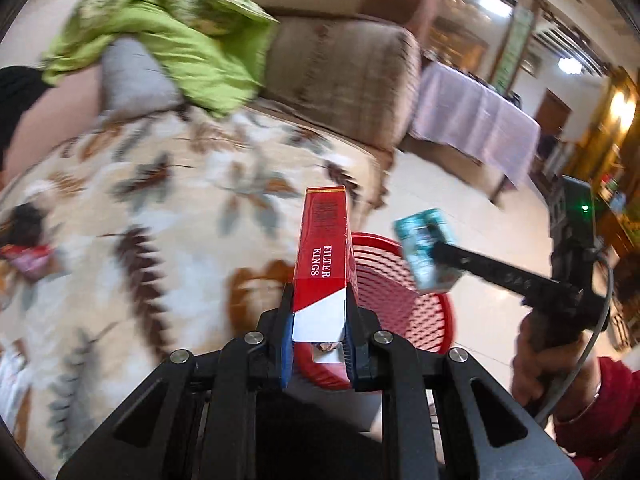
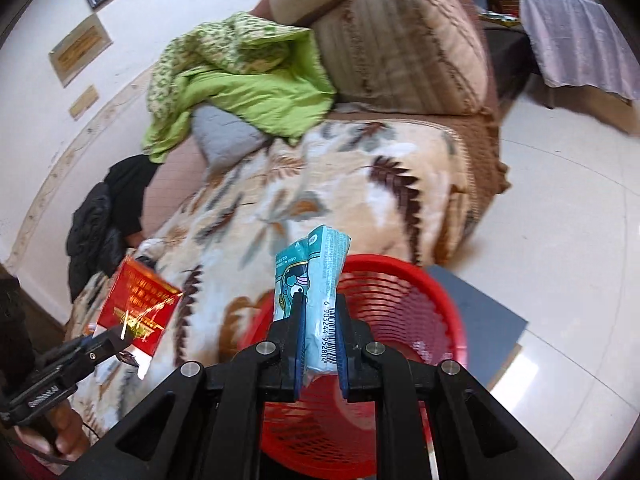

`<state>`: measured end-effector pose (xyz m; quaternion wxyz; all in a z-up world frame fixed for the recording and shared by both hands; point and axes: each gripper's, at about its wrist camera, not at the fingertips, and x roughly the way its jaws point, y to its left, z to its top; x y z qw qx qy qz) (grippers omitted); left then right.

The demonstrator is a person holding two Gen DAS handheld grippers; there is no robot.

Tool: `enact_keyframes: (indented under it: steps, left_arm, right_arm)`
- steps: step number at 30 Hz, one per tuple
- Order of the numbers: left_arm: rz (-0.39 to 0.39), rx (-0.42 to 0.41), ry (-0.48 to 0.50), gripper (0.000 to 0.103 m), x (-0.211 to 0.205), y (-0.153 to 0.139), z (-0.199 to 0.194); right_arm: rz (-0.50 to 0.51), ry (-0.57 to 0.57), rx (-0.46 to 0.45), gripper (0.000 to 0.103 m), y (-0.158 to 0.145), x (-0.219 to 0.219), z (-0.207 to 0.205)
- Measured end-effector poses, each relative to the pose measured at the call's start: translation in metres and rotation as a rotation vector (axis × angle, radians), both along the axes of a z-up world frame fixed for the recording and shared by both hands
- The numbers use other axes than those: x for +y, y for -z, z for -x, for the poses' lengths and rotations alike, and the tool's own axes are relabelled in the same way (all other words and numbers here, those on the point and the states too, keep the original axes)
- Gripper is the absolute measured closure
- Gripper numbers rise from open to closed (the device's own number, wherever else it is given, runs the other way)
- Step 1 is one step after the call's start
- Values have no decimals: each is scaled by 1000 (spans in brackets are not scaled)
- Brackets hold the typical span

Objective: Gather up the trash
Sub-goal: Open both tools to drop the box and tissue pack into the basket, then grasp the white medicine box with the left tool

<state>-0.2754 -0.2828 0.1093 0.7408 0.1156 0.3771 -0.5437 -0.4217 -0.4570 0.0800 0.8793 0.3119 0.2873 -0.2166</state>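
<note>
Two claws: left claw [image 1: 319, 312] clamps one red carton [image 1: 325, 256], right claw [image 2: 319, 312] one teal packet [image 2: 316, 280] (one red basket [image 2: 404, 300] below).

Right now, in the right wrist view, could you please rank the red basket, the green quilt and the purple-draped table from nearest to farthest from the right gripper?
1. Red basket, directly below the right gripper.
2. Green quilt, up on the sofa's far end, left of centre.
3. Purple-draped table, across the floor at top right.

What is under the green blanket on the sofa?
A grey pillow sticks out from under the green blanket, which lies across its top. Below both is the brown sofa. Whatever else the blanket covers cannot be seen.
</note>
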Motion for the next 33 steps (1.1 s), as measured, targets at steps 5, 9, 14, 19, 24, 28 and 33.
enact_keyframes:
  steps: [5, 9, 14, 19, 24, 28, 33]
  left_arm:
    - [-45, 1, 24, 49, -38, 11, 10]
    - [-15, -4, -1, 49, -28, 3, 5]
    - [17, -32, -99, 48, 17, -9, -15]
    - [3, -50, -236, 46, 78, -4, -43]
    - [-24, -51, -403, 46, 150, 10, -68]
    - [-29, -55, -527, 46, 203, 16, -86]
    - [-42, -108, -678, 40, 260, 19, -116]
  right_arm:
    - [-13, 46, 25, 50, 8, -15, 8]
    - [32, 50, 21, 47, 0, -14, 13]
    - [29, -6, -11, 47, -8, -2, -5]
    - [41, -157, -41, 47, -15, 38, -50]
    - [39, -342, -55, 46, -20, 94, -108]
    - [68, -498, -44, 44, -21, 149, -160]
    - [71, -620, -13, 44, -8, 197, -212]
